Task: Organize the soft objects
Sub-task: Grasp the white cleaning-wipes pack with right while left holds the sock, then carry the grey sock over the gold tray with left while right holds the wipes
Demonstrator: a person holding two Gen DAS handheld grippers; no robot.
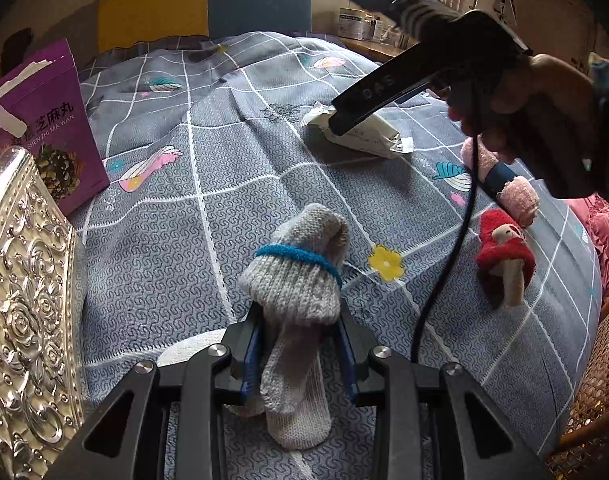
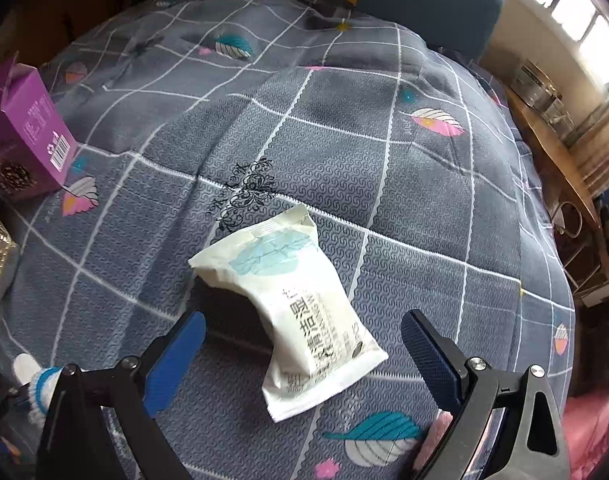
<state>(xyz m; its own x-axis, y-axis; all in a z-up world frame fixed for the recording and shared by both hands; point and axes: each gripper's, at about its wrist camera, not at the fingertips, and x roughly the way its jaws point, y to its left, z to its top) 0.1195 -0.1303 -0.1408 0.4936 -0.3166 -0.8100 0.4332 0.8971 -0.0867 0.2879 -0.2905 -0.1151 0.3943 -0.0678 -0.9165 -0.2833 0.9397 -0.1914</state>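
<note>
My left gripper (image 1: 300, 344) is shut on a grey knitted sock bundle (image 1: 300, 280) tied with a blue band, held low over the grey patterned bedspread (image 1: 208, 168). My right gripper (image 2: 304, 344) is open, its jaws on either side of a white wet-wipes pack (image 2: 300, 304) lying on the bedspread (image 2: 384, 140). The pack also shows in the left wrist view (image 1: 364, 132) under the right gripper's finger (image 1: 368, 96). A red knitted doll (image 1: 504, 256) and a pink rolled sock (image 1: 508, 188) lie at the right.
A purple box (image 1: 48, 128) stands at the left, also in the right wrist view (image 2: 32, 132). An embossed silver tin (image 1: 28, 312) is at the near left. A yellow and teal headboard (image 1: 208, 0) is behind. A wooden side table (image 2: 552, 152) stands at the right.
</note>
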